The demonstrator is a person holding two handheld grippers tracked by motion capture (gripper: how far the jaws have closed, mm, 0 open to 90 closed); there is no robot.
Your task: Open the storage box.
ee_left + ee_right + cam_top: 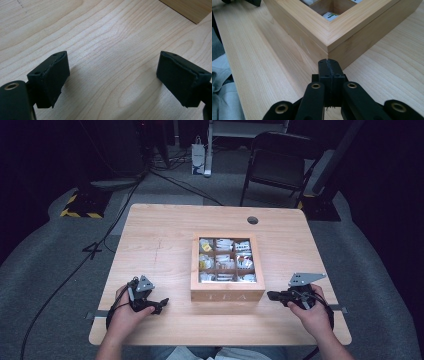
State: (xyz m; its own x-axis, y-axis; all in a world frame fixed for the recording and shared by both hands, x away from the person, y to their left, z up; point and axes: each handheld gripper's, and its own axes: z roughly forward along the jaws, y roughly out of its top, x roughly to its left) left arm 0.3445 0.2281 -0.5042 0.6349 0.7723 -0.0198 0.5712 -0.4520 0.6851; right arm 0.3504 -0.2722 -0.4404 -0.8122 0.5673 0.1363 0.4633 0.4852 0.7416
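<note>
While both hands sit low in the frame, the wooden tea box [227, 267] holds the middle of the table [160, 235], its lid closed and its glazed top showing a grid of compartments with paper tea packets [225, 260] in them, and that central spot makes sense: either hand can get to it. At the lower right of the high view, the right gripper [272, 295] lies level with its tip aimed at the box's near right corner, close beside it but, as far as I can tell, not touching. From the right gripper view the jaws are pressed flat together with nothing between them, and the box corner [328, 47] looms just above the tip. I'd judge that pinched-up tip is meant as a thin wedge or a pusher, perhaps for the seam under the lid, though that is only my reading. Over at the lower left, the left gripper [161, 304] rests near the table's front edge, well apart from the box. Its pads [51, 77] stand wide over bare wood, holding nothing, with a corner of the box [190, 10] just peeking in at the upper right. That looks like a hand parked and waiting, ready to steady the box.
</note>
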